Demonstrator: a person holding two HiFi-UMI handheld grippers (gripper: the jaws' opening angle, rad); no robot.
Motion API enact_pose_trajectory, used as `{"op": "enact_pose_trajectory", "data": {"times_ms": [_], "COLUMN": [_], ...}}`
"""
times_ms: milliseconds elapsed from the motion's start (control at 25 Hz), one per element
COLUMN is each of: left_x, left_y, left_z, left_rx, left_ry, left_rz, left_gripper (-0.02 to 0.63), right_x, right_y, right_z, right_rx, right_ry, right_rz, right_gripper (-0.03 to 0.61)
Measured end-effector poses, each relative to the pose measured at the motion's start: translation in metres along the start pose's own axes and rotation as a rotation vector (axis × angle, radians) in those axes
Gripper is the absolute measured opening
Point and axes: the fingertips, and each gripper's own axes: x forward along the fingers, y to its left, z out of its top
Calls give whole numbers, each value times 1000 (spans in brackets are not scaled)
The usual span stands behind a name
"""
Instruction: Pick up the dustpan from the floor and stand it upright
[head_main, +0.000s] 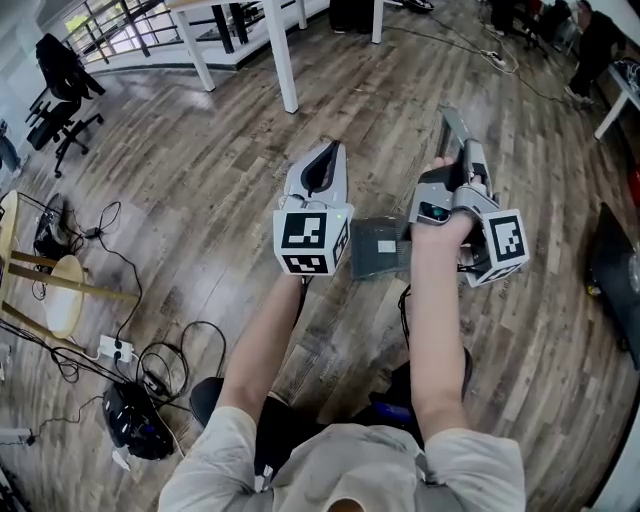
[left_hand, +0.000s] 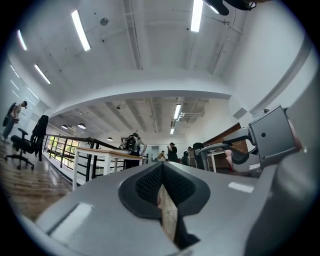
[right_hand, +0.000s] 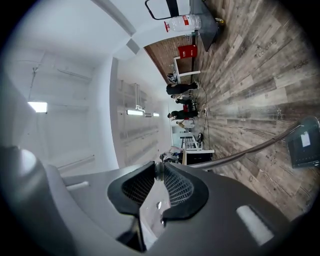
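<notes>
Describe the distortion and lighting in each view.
Head view: even light, floorboards bow outward. Left gripper view: dark round vignette, ceiling strip lights glare, jaws slightly soft. Right gripper view: picture rolled sideways, same vignette, dustpan at the dark rim.

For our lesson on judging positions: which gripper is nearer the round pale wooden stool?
Left. The round pale wooden stool stands well off to the left of the left gripper; the right gripper is farther right, beyond the left one.
</notes>
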Motion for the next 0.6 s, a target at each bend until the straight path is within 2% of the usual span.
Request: {"op": "enact_pose_trajectory", "data": {"times_ms": [240,520,600], "left_x": [18,49,54], "left_y": [-6,-11,-20], "left_z": [-9,-31,-34], "left_rx": [-10,-51,-57], "left_ry": [16,21,21], "left_rz": [-29,-84,-104], "left_gripper": [20,20,20], "right_x": [2,12,10], "right_y": [-8,-20,-23], "right_z": [21,36,40], "right_rx": [1,-69,-77], "right_ry": [-62,-83,-75], "right_rz": [-2,80,93], "right_gripper": [69,86,114]}}
